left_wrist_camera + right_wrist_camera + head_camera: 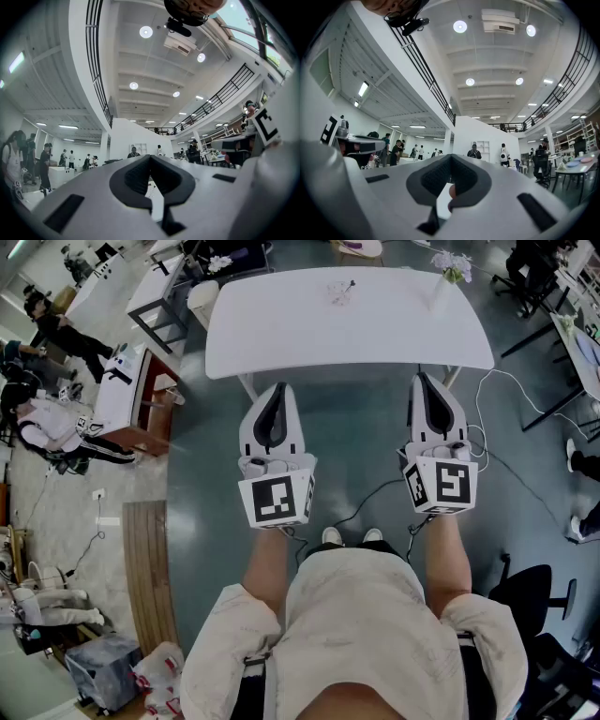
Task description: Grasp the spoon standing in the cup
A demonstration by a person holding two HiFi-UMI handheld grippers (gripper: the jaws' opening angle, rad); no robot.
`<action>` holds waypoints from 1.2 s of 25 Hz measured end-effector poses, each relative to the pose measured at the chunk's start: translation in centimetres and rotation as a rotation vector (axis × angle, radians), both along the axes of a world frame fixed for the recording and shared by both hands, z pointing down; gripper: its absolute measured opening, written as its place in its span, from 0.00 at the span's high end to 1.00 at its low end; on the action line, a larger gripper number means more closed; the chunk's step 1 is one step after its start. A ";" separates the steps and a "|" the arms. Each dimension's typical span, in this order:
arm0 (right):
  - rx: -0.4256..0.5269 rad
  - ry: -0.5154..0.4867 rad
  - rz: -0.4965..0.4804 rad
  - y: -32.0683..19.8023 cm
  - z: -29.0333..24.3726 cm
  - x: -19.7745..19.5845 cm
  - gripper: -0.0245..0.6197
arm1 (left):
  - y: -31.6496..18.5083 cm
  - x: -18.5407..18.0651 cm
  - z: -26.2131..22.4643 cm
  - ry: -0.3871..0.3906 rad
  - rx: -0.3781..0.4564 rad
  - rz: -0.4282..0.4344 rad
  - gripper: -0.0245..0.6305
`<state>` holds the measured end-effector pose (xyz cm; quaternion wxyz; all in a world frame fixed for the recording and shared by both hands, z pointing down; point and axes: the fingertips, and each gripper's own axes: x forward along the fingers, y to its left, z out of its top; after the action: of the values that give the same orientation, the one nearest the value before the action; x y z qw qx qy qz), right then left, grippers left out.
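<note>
Grasp not begun | left tool (277, 388) and right tool (420, 379) pressed together, empty | cup (340, 293), seemingly holding spoon (350, 284), at counter's (281, 329) far edge, untouched

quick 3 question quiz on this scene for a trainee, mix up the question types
1. True or false: the right hand-held gripper is shut on the spoon.
2. The cup stands on: A) the white table B) the floor C) a chair.
3. Fill in: the left hand-held gripper is ___, with nothing between its jaws.

Key: 1 false, it is shut on nothing, short of the table; 2 A; 3 shut.
</note>
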<state>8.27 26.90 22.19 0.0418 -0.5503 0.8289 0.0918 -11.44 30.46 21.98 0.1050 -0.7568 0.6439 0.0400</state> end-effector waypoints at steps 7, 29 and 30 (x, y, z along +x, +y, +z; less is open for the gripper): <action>-0.043 -0.040 -0.031 0.8 1.0 -2.0 0.96 | 0.2 -0.9 1.3 0.024 -0.032 0.021 0.96; -0.104 -0.038 0.035 -7.4 4.9 0.7 0.96 | -8.0 0.0 4.0 0.017 -0.056 0.032 0.96; -0.109 -0.043 0.035 -8.5 5.2 0.7 0.96 | -9.2 0.0 4.2 0.016 -0.060 0.034 0.96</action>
<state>9.00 18.36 27.35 0.0280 -0.5678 0.8219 0.0354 -11.39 21.23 26.18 0.0766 -0.7700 0.6328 0.0284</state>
